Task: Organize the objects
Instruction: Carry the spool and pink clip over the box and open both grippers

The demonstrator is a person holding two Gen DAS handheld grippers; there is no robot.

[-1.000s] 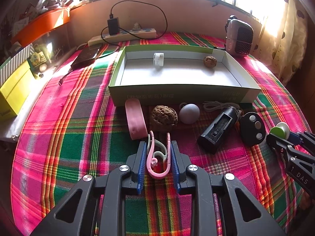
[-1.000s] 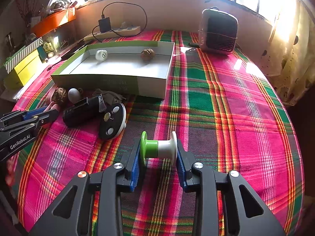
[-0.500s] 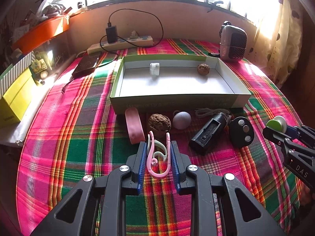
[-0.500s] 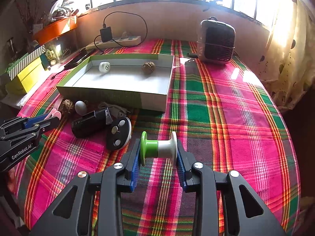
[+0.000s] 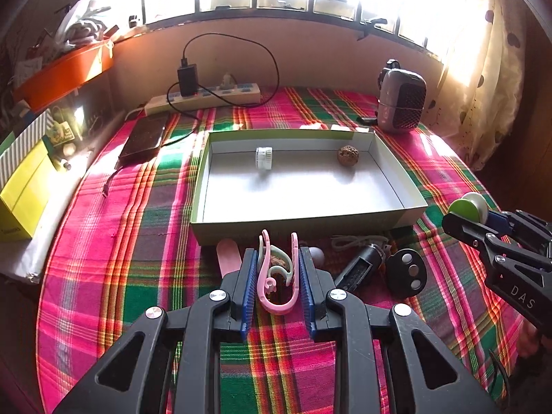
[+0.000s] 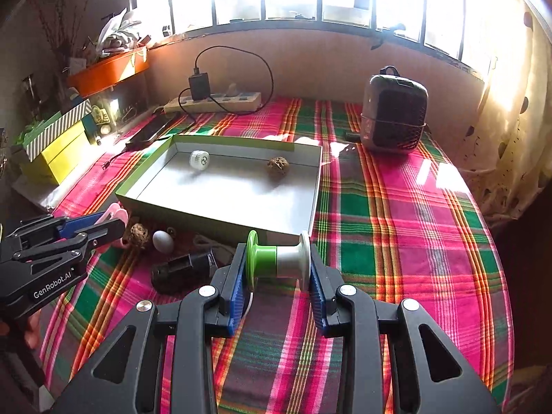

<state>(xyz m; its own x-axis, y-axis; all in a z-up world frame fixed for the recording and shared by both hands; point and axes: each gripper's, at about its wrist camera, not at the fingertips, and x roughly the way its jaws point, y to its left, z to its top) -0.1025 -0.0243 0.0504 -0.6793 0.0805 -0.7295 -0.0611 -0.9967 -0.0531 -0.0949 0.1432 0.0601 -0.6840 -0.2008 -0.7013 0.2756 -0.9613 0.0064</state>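
L gripper (image 5: 278,276) clamps pink clip (image 5: 276,286), above tablecloth nr box (image 5: 303,222) front edge | R gripper (image 6: 278,269) clamps green-white spool (image 6: 277,260), prob. off cloth | box: roll (image 5: 264,158), walnut (image 5: 347,155) at back wall

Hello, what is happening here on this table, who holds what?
A person is sorting small things into a shallow white cardboard box on a plaid cloth. The left claw grips a pink curved plastic clip; the right claw grips a green-and-white plastic spool. Both hang just short of the box, which already holds a white roll and a brown walnut.
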